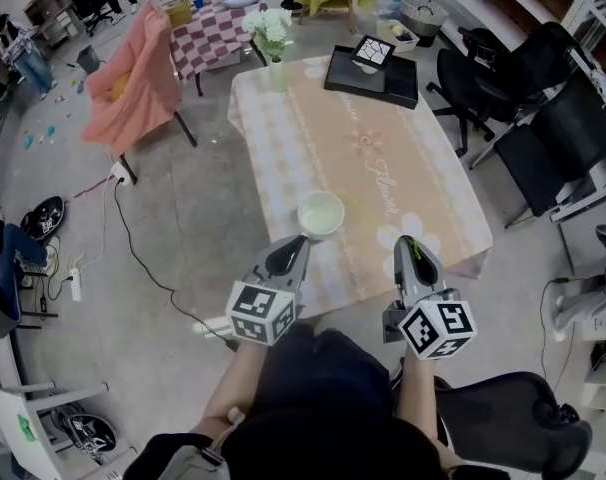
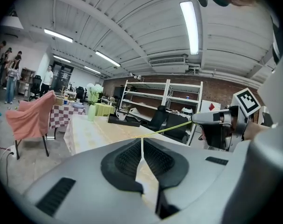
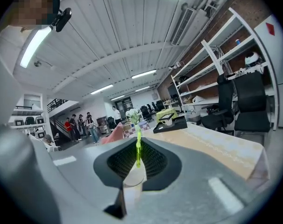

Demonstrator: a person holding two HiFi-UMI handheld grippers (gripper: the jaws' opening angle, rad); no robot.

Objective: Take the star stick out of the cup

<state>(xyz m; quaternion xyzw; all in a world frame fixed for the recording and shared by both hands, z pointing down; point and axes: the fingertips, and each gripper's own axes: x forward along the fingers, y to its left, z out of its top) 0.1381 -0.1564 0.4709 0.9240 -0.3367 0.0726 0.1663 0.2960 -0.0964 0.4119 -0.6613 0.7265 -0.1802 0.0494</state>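
Note:
A pale green cup (image 1: 321, 213) stands on the peach tablecloth (image 1: 383, 158) near the table's front edge. My right gripper (image 1: 407, 244) hovers to the right of the cup, shut on a thin yellow-green stick (image 3: 138, 146) that pokes out past its pads. In the left gripper view that stick (image 2: 172, 126) runs as a fine line from the right gripper (image 2: 211, 118) toward the left; its star end is hidden. My left gripper (image 1: 291, 248) sits just in front of the cup, jaws shut (image 2: 142, 146) with nothing seen between them.
A vase of white flowers (image 1: 270, 38) and a black tray (image 1: 373, 73) stand at the table's far end. Black office chairs (image 1: 513, 98) crowd the right side. A chair draped in pink cloth (image 1: 138, 78) and a floor cable (image 1: 143, 258) are on the left.

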